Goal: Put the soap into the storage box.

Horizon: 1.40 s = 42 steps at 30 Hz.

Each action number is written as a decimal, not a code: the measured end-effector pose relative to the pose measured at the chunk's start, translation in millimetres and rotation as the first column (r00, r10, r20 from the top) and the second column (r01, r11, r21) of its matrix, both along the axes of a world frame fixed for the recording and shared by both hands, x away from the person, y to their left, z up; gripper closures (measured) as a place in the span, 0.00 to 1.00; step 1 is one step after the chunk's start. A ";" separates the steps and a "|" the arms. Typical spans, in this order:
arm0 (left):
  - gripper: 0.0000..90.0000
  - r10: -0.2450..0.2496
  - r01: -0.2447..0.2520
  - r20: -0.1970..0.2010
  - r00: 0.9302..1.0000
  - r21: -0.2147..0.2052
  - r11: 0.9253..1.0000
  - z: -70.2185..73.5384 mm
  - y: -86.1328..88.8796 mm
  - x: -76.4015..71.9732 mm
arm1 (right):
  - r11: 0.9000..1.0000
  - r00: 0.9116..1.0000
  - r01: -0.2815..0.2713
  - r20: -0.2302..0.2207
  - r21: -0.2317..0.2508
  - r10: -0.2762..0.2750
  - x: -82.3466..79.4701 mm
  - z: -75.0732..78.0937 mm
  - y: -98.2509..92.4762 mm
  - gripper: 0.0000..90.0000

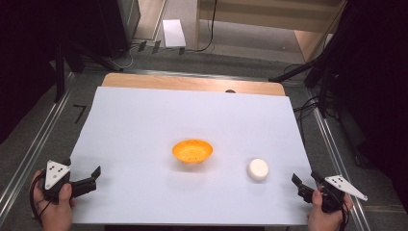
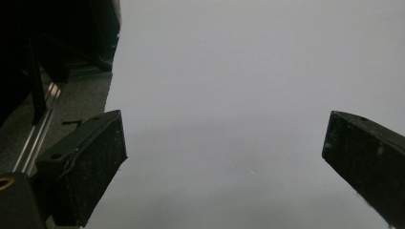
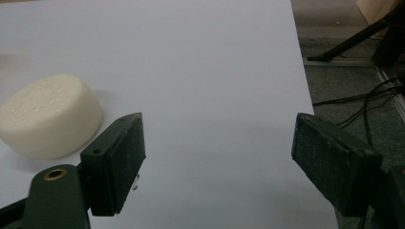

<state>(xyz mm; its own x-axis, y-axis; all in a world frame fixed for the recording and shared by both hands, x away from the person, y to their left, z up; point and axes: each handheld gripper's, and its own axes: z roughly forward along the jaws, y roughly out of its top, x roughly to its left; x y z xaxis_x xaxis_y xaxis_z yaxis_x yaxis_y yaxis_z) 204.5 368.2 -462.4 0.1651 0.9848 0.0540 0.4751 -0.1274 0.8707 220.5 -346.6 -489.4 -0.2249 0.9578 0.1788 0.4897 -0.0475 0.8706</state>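
Note:
An orange bowl (image 1: 192,150) sits upright near the middle of the white-covered table (image 1: 144,110). To its right lies a cream-white round puck (image 1: 258,169), flat side up. My left gripper (image 1: 95,177) rests at the table's front left corner, well away from the bowl. In the left gripper view it (image 2: 224,138) stands open over bare white sheet. My right gripper (image 1: 304,179) is at the front right, a short way right of the puck. Its own view shows it (image 3: 217,138) open, with the puck (image 3: 47,114) just outside its left jaw and nothing between the jaws.
A strip of bare wood (image 1: 192,83) shows along the table's far edge. Metal rails (image 1: 33,144) run down both sides. Cables (image 3: 358,107) and dark stand legs (image 1: 298,72) lie on the floor at right. A white box (image 1: 173,32) lies on the floor beyond.

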 end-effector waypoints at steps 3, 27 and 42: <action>0.01 0.001 -0.001 0.000 1.000 0.001 1.000 0.0 -0.3 -0.1 | 1.000 1.000 -0.004 0.003 -0.023 0.004 -0.4 0.7 2.3 0.22; 0.01 -0.005 0.005 -0.007 1.000 0.001 1.000 -0.1 -0.5 0.7 | 0.960 0.928 -0.260 -0.302 -0.108 0.218 27.5 31.2 35.5 0.00; 0.01 0.001 -0.001 -0.005 1.000 0.014 1.000 -0.2 -1.8 0.3 | 0.929 0.884 -0.345 -0.379 -0.131 0.274 40.9 52.6 57.8 0.00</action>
<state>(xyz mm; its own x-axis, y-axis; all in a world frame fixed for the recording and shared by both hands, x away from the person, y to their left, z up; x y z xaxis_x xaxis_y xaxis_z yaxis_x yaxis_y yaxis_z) 204.8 366.3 -462.6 0.1648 0.9840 0.0672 0.4797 -0.1395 0.8662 261.4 -288.8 -436.8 -0.4726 0.8727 0.1231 0.7243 0.3050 0.6184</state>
